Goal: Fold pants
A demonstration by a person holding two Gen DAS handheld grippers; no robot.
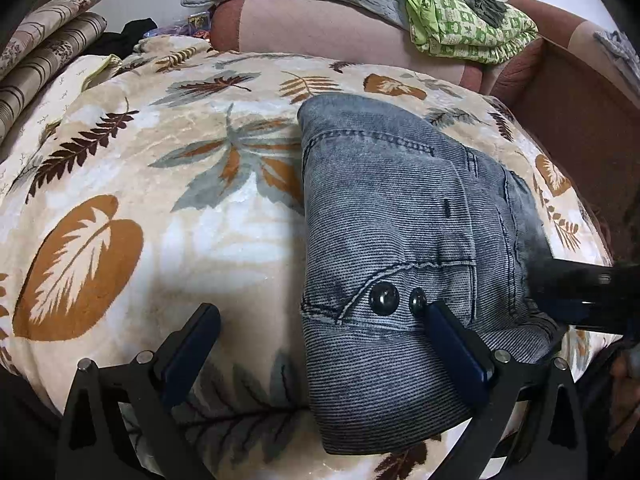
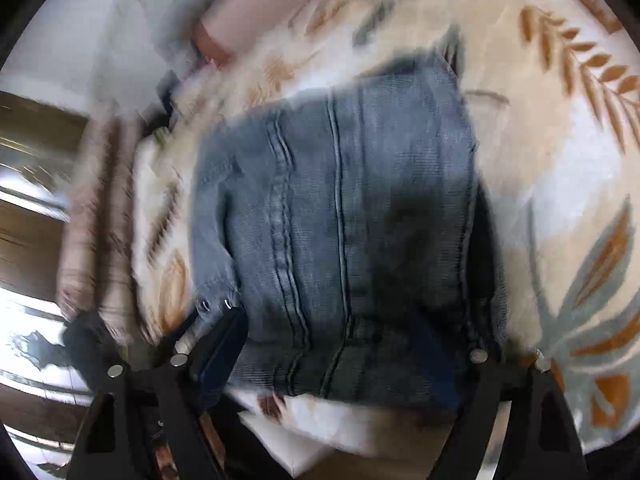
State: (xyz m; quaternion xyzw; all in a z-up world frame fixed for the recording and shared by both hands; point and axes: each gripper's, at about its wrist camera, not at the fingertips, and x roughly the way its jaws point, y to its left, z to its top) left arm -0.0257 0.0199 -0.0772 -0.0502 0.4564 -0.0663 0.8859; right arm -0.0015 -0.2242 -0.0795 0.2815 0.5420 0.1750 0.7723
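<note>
The grey-blue denim pants lie folded into a compact rectangle on a leaf-patterned blanket. Two metal snap buttons show near the closer edge. My left gripper is open just above the near left part of the bundle, its right finger over the denim and its left finger over the blanket. The right gripper shows as a dark blur at the right edge of the left wrist view. In the blurred right wrist view the pants fill the middle, and my right gripper is open over their near edge.
A pink-brown sofa back with a grey quilt and a green patterned cloth stands behind the blanket. Striped cushions lie at the far left. A brown wooden side is at the right.
</note>
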